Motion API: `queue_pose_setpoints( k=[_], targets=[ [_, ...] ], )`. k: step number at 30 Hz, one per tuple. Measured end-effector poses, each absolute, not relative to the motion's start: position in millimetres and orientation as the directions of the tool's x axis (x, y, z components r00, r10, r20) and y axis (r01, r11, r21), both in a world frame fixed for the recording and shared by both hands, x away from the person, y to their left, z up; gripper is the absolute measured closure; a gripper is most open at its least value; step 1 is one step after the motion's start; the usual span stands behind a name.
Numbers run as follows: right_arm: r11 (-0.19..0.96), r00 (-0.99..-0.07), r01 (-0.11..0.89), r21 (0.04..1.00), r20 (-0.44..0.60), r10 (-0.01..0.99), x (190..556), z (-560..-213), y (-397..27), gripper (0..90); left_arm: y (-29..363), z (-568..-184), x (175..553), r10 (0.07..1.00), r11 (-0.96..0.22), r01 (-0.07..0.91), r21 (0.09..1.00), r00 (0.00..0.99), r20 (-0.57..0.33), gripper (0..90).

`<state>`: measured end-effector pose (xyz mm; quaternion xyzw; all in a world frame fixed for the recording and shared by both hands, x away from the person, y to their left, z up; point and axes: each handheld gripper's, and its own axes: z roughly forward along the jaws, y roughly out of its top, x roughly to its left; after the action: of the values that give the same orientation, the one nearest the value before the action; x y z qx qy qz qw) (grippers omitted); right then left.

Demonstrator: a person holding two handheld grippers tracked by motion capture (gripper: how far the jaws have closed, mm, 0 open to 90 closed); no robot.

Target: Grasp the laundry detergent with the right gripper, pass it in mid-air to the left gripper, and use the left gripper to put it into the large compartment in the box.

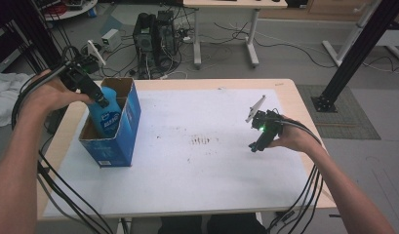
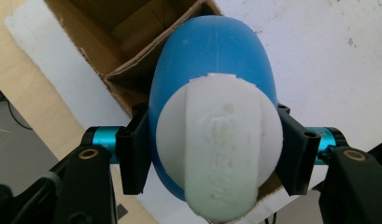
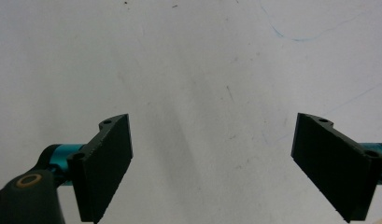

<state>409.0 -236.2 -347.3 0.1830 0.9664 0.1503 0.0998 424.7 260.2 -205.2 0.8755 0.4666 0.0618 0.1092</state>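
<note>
Jaws of the left gripper are clamped on the blue bottle, one black pad pressed against each side just below its white cap. In the left gripper view we look straight down on that cap, which faces the camera, with the bottle's rounded blue shoulder beyond it.

From the high view we note the left gripper at the upper left of the desk, angled down into the open top of the blue cardboard box. The blue bottle stands partly inside the box, its upper body and label above the rim. We think its base has not reached the bottom of the box, but the box walls hide this. The box stands upright on the white sheet that covers most of the desk, near the sheet's left edge, with brown flaps open.

Jaws of the right gripper stand wide apart with nothing between them; in the right gripper view we see bare white sheet beneath, marked with faint scuffs. In the high view the right gripper rests low over the right part of the desk, well apart from the box, with a green light on its body.

A patch of small brown marks lies on the sheet between the two grippers.
</note>
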Motion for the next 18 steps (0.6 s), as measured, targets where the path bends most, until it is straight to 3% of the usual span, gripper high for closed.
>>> queue_pose_setpoints(
  k=[18],
  targets=[
    [0.889,-0.913,0.332,0.316,-0.131,0.387,406,-358,-236,11.7,259,-244,425,0.764,-0.632,0.743,0.219,0.645,0.019,38.6]
  ],
)
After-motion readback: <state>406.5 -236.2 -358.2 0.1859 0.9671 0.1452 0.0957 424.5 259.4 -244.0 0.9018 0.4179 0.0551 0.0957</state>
